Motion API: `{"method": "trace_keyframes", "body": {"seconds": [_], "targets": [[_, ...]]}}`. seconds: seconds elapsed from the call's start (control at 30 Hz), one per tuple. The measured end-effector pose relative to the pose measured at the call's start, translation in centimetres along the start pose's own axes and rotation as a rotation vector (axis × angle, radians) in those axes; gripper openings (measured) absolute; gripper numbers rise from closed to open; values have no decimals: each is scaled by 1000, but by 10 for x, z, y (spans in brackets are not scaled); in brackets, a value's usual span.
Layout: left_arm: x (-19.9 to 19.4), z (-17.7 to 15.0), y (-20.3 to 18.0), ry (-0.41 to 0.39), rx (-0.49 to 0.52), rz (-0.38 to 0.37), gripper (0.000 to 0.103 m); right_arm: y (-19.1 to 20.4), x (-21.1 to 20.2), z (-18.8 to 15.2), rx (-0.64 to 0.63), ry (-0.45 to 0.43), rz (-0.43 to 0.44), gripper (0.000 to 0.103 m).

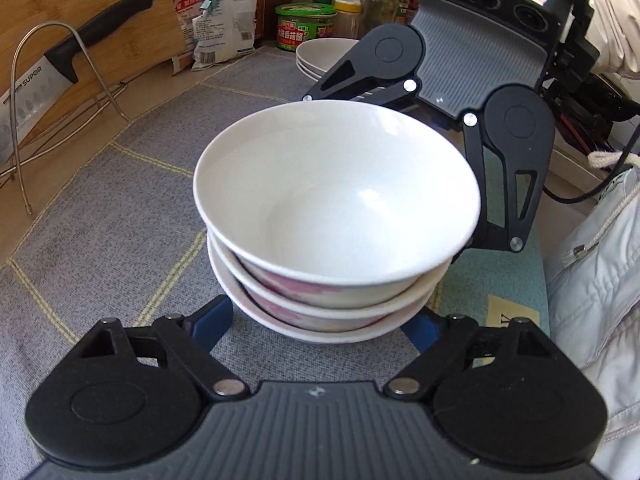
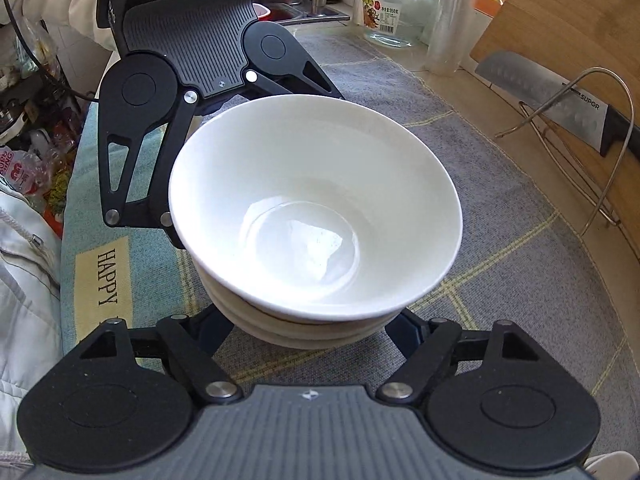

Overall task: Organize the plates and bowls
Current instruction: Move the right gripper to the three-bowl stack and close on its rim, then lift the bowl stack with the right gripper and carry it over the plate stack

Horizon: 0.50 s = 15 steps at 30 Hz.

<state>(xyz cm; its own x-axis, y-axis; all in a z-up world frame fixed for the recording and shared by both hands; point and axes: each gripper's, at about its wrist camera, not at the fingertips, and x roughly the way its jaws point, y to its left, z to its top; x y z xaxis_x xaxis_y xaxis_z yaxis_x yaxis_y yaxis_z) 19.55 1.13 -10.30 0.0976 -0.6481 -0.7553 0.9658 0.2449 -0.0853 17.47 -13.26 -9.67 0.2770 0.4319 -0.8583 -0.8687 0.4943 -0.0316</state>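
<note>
standing upright, stacked bowls (image 1: 332, 240), mouths up, both grippers flanking

"SUPOR" on the cleaver blade (image 2: 576, 104), "HAPPY" on the mat's cream patch (image 2: 106, 276)

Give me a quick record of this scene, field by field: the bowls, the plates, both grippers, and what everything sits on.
bowls: three white bowls nested upright in one stack
surface: grey checked cloth
plates: stack of plates behind the bowls, apart from them
left gripper: fingers flank the stack's base; contact hidden
right gripper: flanks the base from the opposite side; contact hidden
knife: leaning in a wire rack
</note>
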Motion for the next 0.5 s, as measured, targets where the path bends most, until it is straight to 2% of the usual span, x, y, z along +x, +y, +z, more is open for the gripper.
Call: {"method": "trace_keyframes", "body": {"seconds": [0.3,0.5], "targets": [[3,1,3,13,35,-44,85,-1,3,1,0,13,-4,82],[4,1,3,18,39,-42,84,2,1,0,8,9,-11,82]]}}
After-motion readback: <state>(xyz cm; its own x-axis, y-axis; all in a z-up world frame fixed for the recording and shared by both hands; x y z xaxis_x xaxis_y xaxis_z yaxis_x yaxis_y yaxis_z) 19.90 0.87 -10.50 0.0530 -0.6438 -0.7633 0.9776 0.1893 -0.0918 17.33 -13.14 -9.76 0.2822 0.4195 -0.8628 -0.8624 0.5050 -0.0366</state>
